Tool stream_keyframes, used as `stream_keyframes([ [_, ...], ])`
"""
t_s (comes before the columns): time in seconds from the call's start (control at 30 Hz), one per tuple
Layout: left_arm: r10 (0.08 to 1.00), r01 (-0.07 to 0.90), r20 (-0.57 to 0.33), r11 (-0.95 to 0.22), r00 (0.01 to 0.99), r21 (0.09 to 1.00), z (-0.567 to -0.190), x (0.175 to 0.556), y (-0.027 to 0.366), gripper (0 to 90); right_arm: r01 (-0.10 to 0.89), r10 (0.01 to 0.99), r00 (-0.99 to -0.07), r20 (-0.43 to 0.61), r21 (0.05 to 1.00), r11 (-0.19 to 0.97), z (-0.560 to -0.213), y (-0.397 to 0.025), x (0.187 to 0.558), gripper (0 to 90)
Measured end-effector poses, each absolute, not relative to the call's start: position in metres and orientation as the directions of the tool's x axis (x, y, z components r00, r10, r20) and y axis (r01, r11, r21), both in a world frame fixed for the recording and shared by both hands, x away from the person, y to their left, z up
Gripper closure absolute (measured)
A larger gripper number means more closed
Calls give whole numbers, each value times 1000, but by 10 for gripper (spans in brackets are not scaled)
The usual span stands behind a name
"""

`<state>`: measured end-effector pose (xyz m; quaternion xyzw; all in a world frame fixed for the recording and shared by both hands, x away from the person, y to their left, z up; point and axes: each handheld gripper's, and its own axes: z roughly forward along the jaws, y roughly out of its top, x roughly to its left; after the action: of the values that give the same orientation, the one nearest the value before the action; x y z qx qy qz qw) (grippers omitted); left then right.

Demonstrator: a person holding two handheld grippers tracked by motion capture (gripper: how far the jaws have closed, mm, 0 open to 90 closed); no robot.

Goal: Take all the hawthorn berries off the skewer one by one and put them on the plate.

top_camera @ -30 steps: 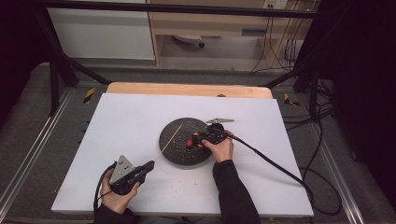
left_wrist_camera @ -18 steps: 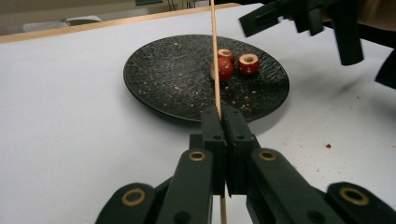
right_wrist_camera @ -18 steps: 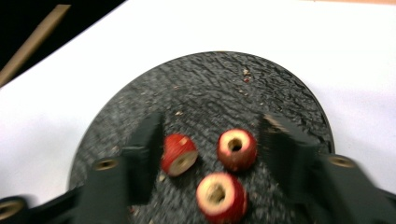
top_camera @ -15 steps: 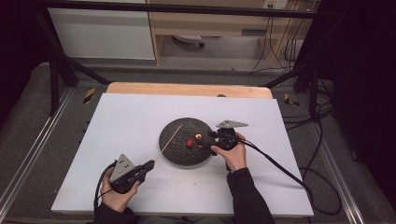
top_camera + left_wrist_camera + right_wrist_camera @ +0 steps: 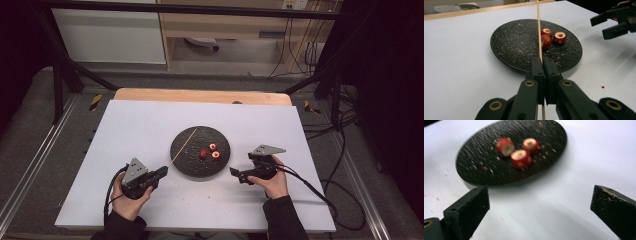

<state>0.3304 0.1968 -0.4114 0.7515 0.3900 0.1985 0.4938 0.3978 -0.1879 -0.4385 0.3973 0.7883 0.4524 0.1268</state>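
A round black plate (image 5: pixel 185 157) (image 5: pixel 509 47) (image 5: pixel 479 162) lies mid-table with three red cored fruit pieces (image 5: pixel 209 151) (image 5: pixel 550 38) (image 5: pixel 520 150) on it. A thin wooden skewer (image 5: pixel 183 144) (image 5: pixel 539 27) reaches over the plate's left part. My left gripper (image 5: pixel 161 172) (image 5: pixel 543 62) is shut on the skewer's near end, just off the plate's near-left rim. My right gripper (image 5: pixel 236 174) (image 5: pixel 539 202) stands open on the white table to the right of the plate, nothing between its jaws; it also appears in the left gripper view (image 5: pixel 610 23).
The white tabletop (image 5: pixel 150 120) has a wooden strip (image 5: pixel 200 96) along its far edge. Red crumbs (image 5: pixel 603 87) dot the surface near the plate. Cables (image 5: pixel 320 187) trail off the right side. Cabinets and a dark frame stand beyond the table.
My right gripper let go of a red piece over the plate, pulled back right and toward the person, and now stands open off the plate. The left gripper kept hold of the skewer.
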Motion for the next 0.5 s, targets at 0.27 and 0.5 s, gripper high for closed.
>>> stream_keyframes([
  [0.27, 789, 396, -60, -239, 611, 887, -397, 351, 186, 883, 490, 757, -639, 132, 829, 269, -446, -213, 385, 24],
  [0.5, 792, 418, -64, -249, 607, 874, -392, 368, 172, 883, 487, 764, -635, 117, 828, 277, -450, -225, 380, 17],
])
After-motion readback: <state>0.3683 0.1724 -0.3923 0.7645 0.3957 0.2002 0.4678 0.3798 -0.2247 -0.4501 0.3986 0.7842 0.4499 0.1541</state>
